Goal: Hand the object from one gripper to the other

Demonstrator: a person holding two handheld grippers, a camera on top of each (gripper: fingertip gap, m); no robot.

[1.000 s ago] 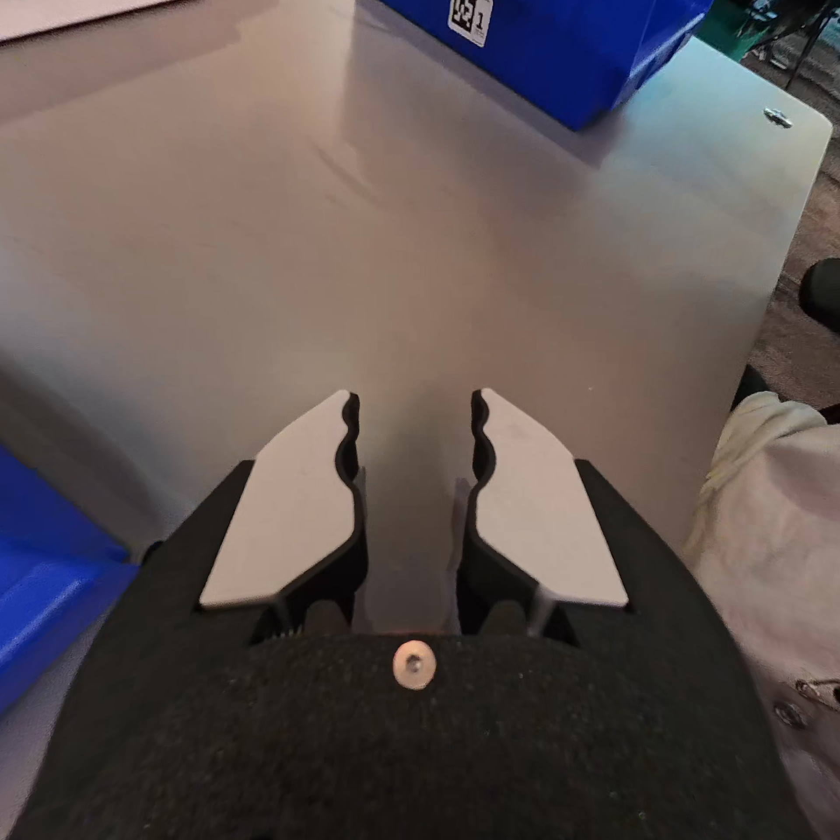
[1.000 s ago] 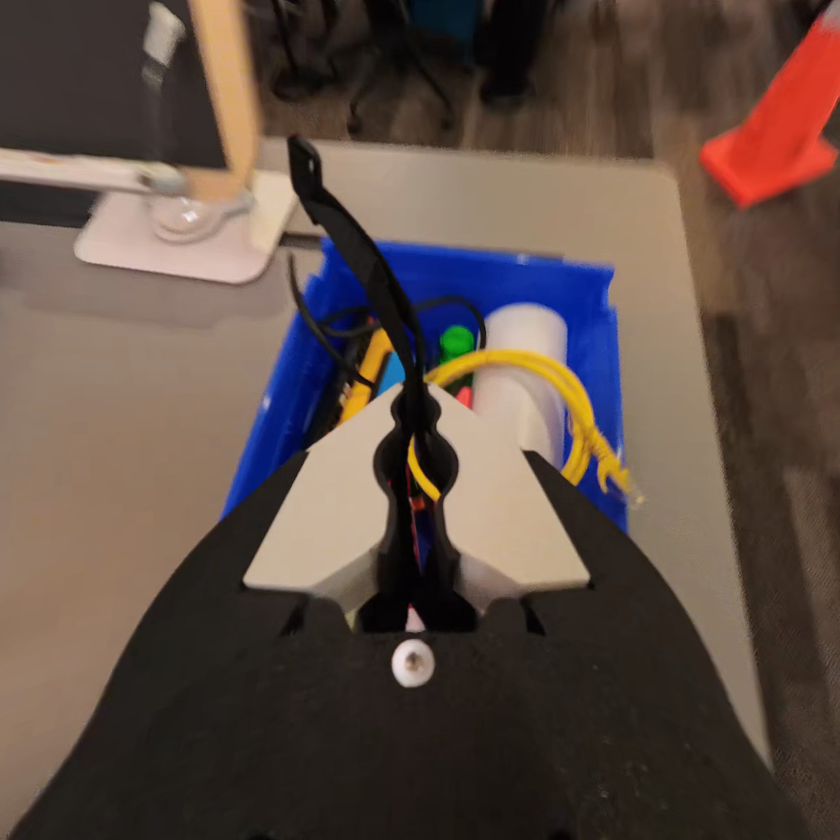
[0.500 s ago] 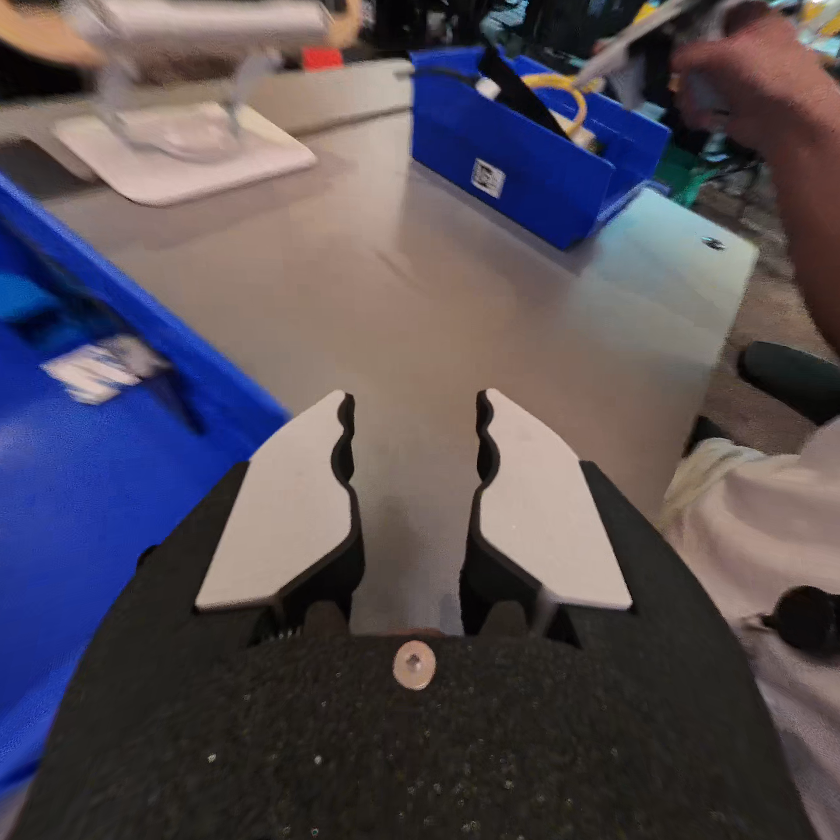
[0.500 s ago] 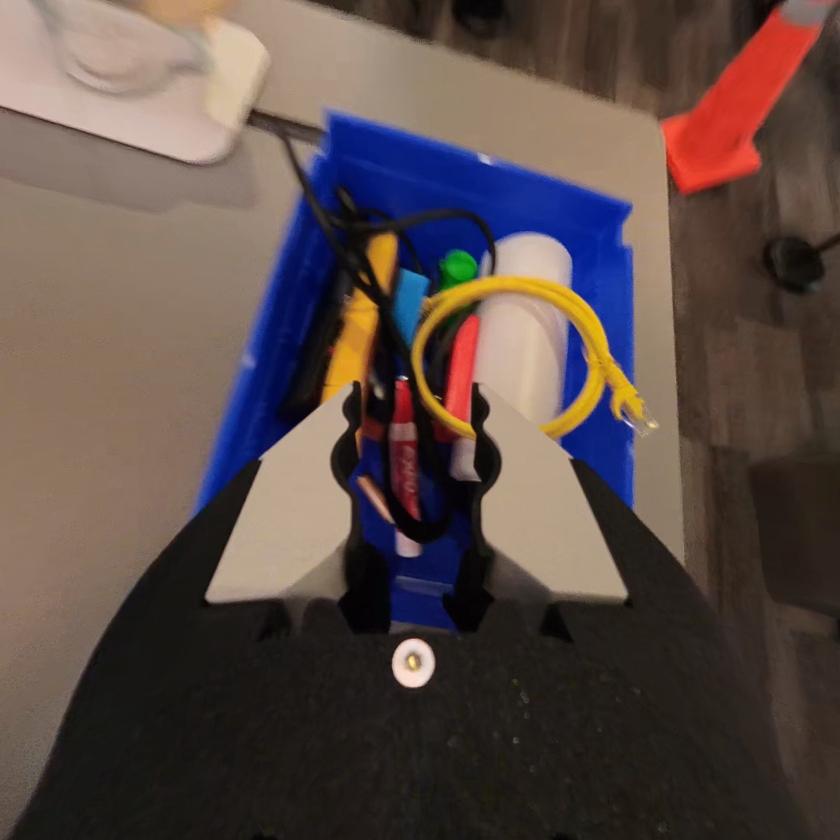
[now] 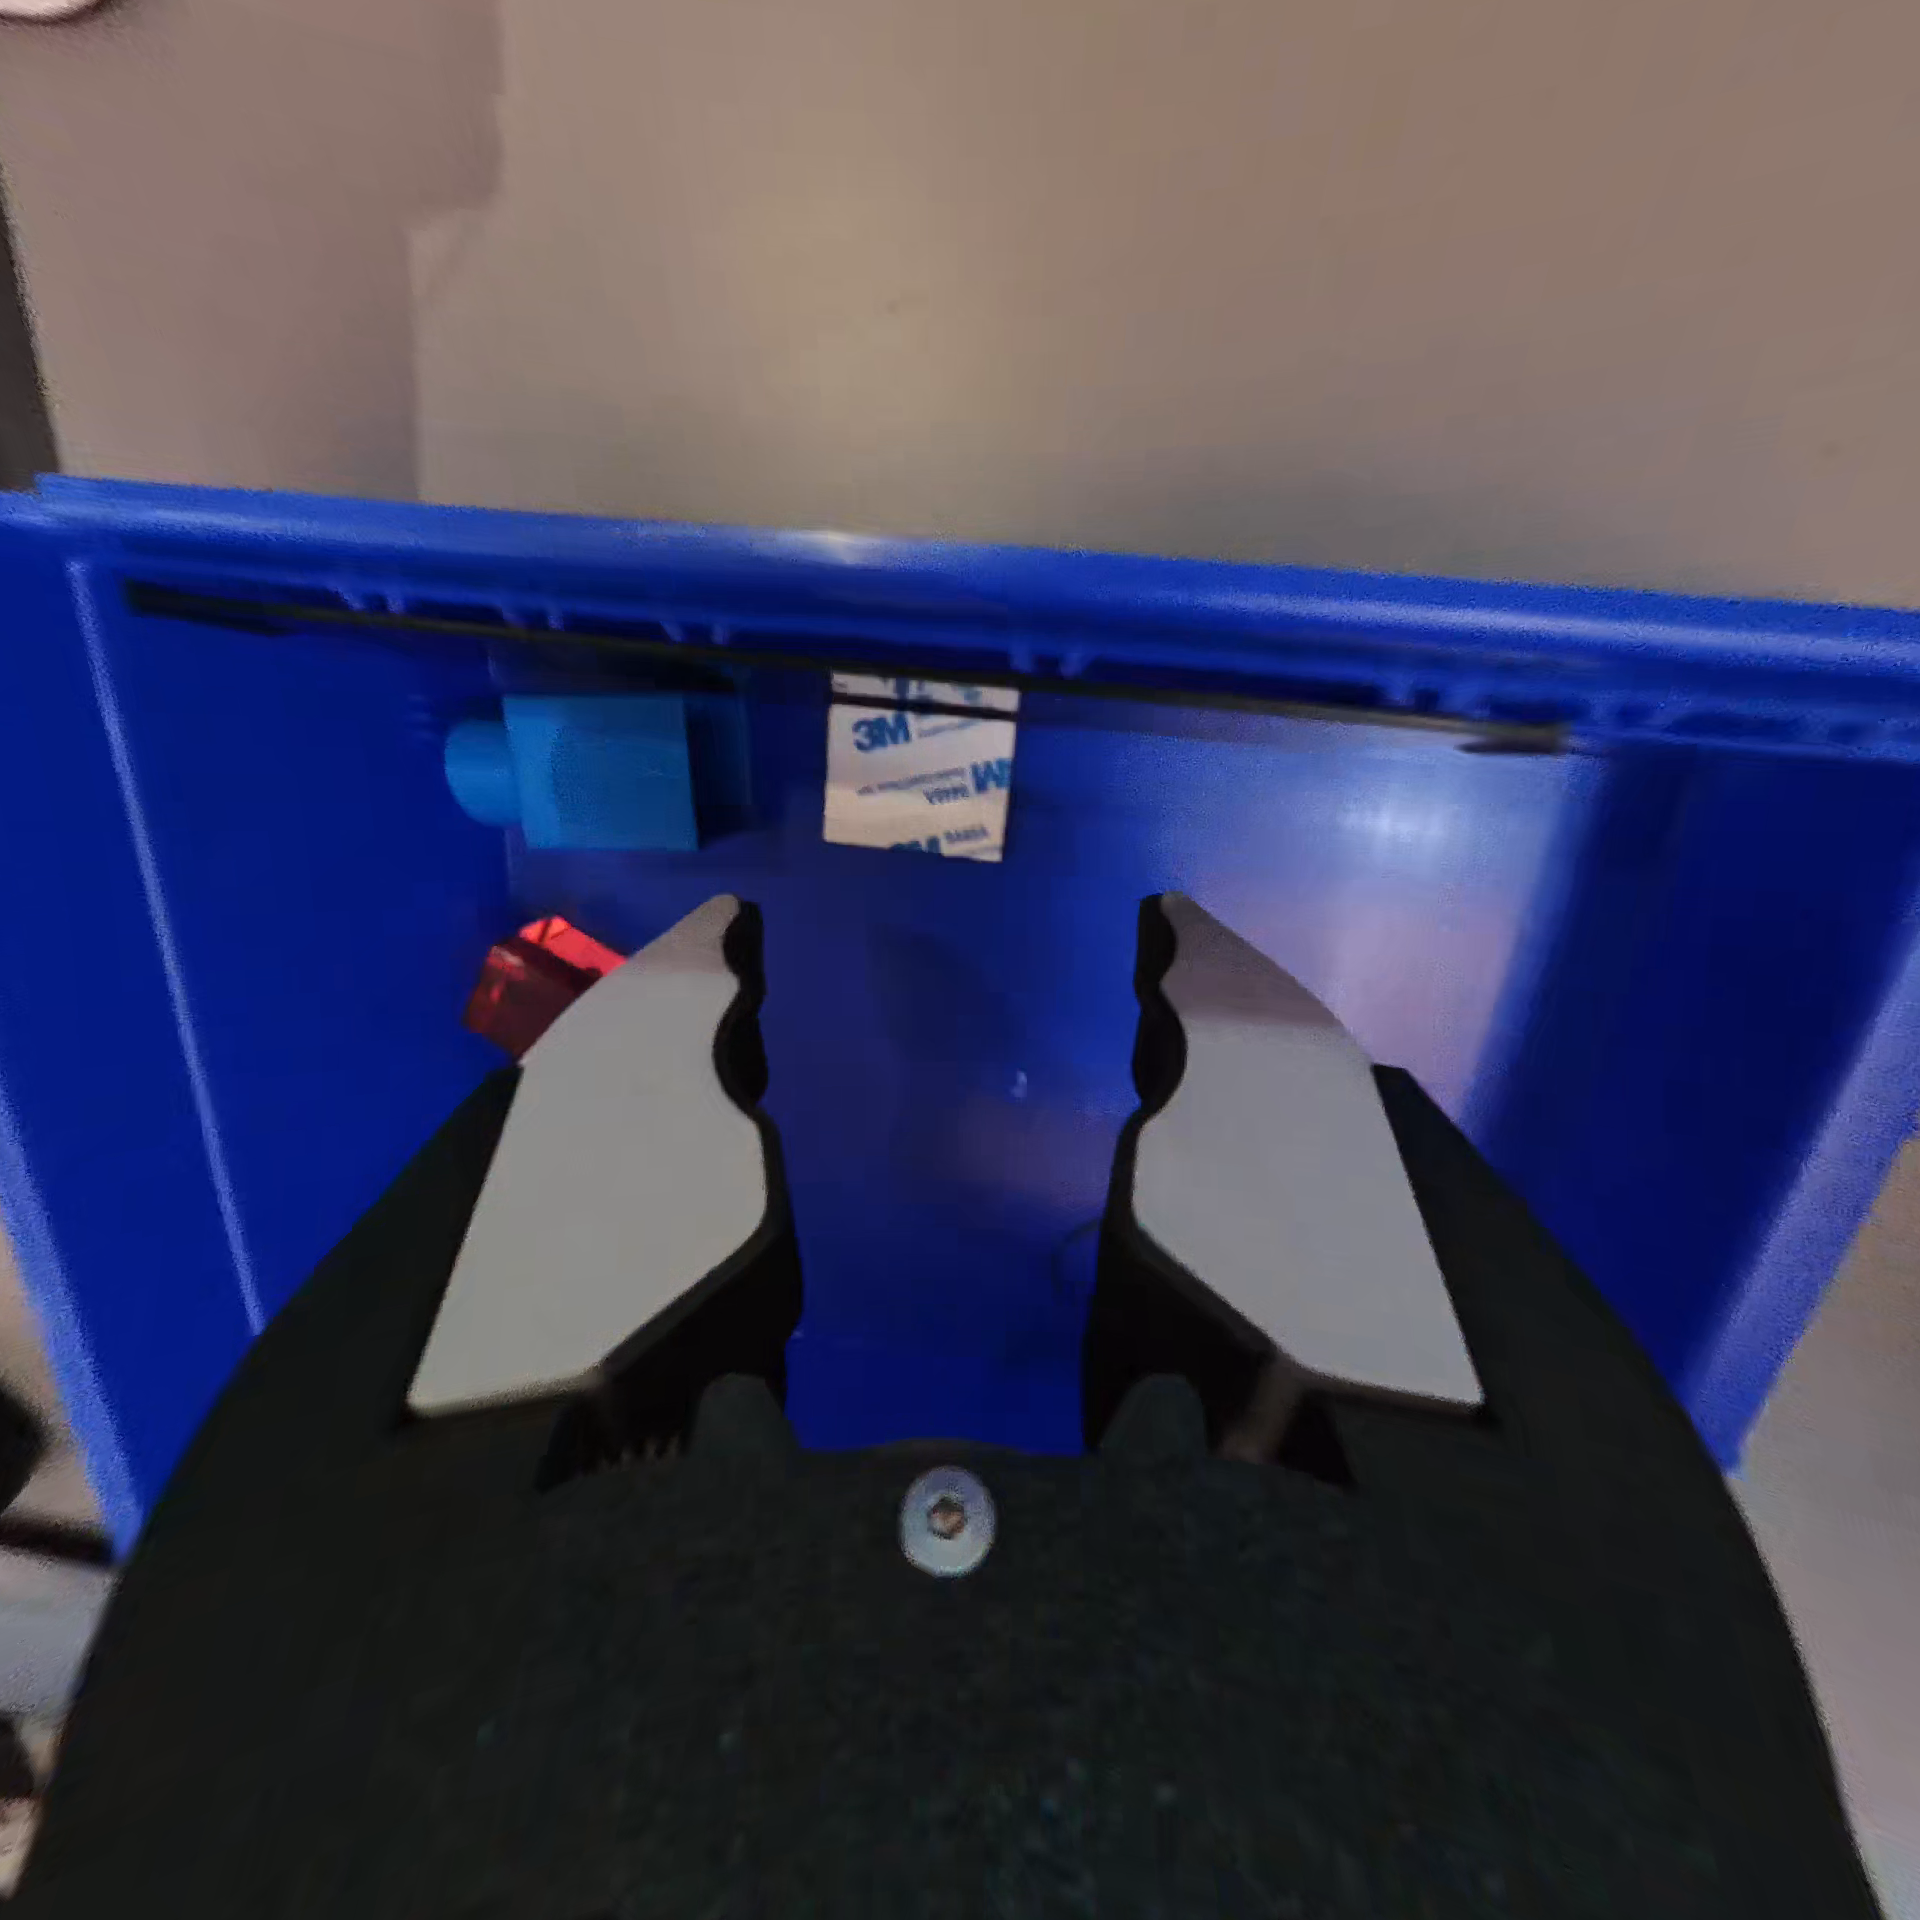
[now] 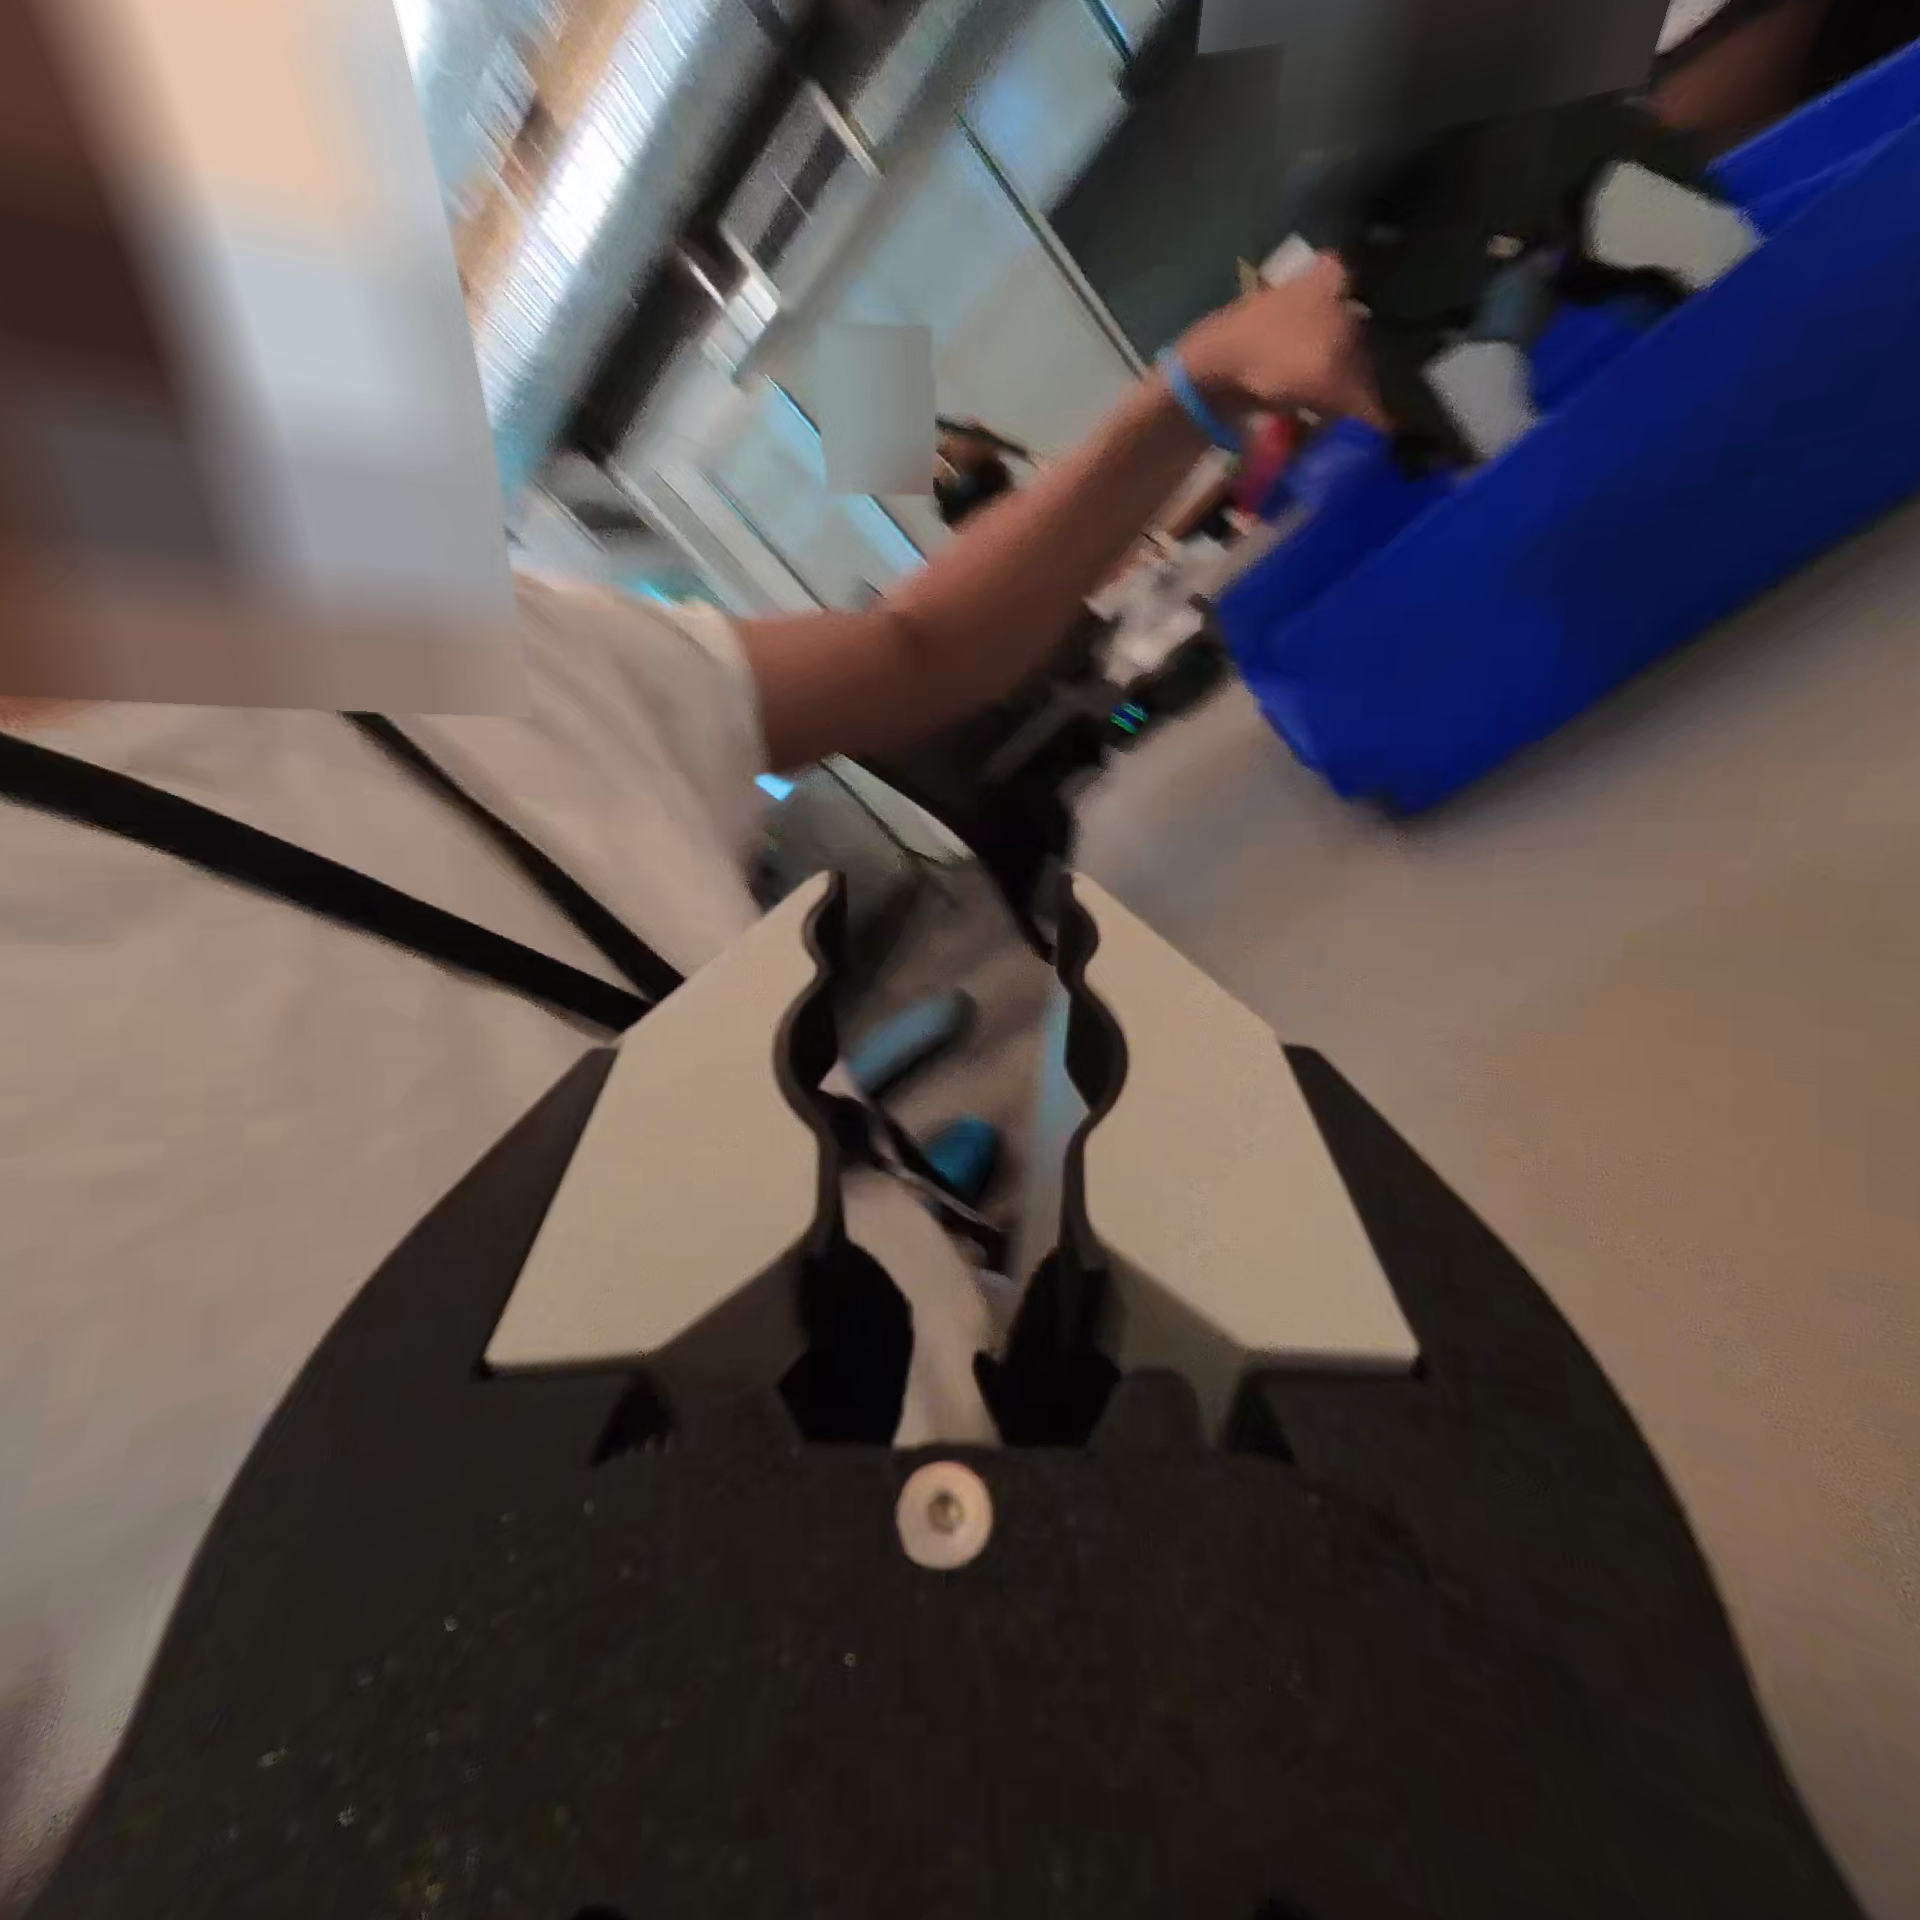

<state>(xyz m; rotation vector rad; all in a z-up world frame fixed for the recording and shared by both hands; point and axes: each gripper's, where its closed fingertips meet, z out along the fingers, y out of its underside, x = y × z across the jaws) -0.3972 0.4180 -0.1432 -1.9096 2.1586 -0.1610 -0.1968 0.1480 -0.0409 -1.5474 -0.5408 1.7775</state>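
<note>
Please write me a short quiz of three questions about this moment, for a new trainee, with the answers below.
1. True or false: the left claw grips the red piece.
2. Which thing lies in the blue bin nearest the far wall? A) a yellow cable B) a light blue block C) a green marker
3. Fill in: both claws are ____.

Key
1. False. It hangs open over the bin, and the red piece lies beside its left finger.
2. B. The block sits beside a white paper square.
3. Open. The right claw holds nothing either.
</note>
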